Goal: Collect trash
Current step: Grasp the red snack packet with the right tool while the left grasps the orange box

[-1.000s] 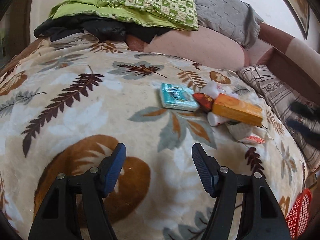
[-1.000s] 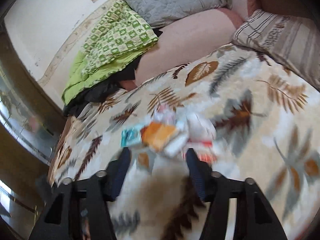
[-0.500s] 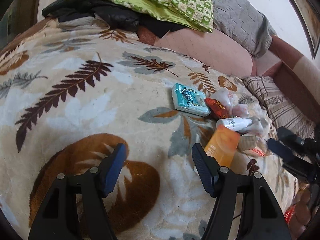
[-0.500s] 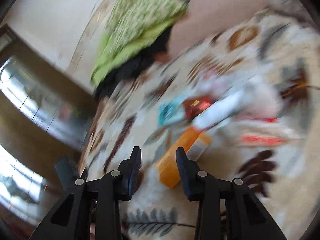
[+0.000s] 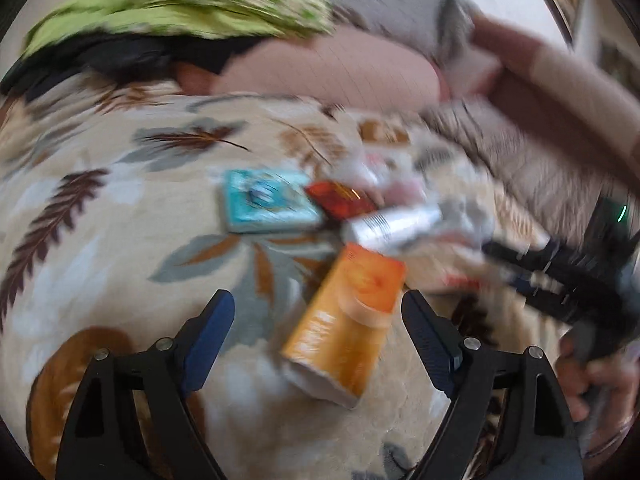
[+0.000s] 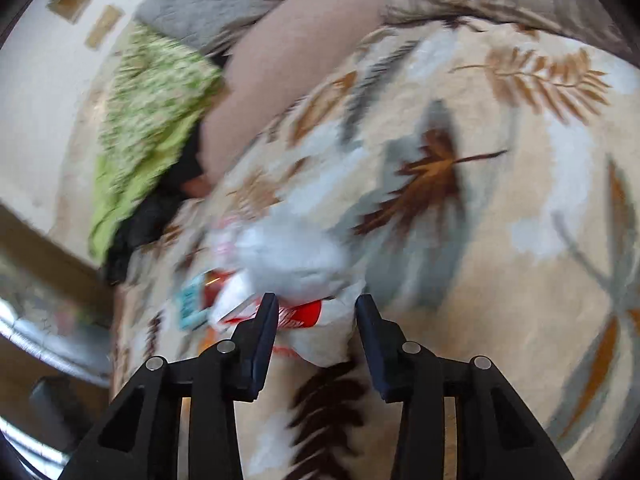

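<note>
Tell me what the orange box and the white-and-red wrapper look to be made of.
Orange box: probably glossy printed cardboard, going by its flat faces, straight edges and pale end flap. White-and-red wrapper: likely thin plastic film or paper; it looks crumpled and limp, but motion blur leaves that open.

A leaf-patterned blanket [image 5: 120, 208] is spread flat; green bedding [image 5: 180, 4] and a grey quilt [image 6: 208, 0] are heaped behind.

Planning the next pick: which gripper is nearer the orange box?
Left. The left gripper straddles the orange box; the right gripper sits off to its side.
</note>
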Available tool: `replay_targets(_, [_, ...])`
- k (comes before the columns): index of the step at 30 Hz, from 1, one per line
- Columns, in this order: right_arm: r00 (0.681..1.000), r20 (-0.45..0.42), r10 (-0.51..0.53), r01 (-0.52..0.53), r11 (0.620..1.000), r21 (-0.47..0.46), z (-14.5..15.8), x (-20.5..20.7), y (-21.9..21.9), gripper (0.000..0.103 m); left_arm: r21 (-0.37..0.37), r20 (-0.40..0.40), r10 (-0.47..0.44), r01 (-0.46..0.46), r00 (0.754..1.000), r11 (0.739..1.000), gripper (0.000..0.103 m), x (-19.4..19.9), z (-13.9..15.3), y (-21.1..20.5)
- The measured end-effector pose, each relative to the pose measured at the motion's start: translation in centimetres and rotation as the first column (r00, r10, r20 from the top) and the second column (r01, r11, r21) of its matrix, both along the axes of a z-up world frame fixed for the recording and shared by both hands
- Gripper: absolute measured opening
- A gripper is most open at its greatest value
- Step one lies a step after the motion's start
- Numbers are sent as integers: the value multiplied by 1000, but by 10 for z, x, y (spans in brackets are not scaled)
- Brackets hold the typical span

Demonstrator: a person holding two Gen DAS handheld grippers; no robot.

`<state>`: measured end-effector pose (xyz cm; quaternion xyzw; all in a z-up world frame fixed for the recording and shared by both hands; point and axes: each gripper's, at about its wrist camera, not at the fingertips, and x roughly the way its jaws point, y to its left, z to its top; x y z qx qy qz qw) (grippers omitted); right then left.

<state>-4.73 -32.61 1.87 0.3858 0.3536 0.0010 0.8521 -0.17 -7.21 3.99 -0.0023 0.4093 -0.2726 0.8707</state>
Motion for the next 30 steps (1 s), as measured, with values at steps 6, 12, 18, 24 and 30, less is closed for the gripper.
replay_targets(6, [998,32,45,-45,999,14,0,-3,14,45,129,2,-19,18,1000,991,84,5,-16,-28])
replay_targets(12, [995,14,103,-103,995,8,-5,-2,23,45,131,-28,78,-74,997,989,45,18,-24,-12])
replay_targets(18, [969,-10,247,-247,969,0,-4,-5,52,46,67,11,178,-179,984,982,45,20,-11,28])
replay_targets(24, [967,8,254,-247,949,-195,21,-18,71,47,3,41,257,-258,965,966,45,22,1,51])
replay_targets(30, [986,17,164,-152,945,-289,24,8,59,62,10,54,228,-229,972,973,45,21,2,44])
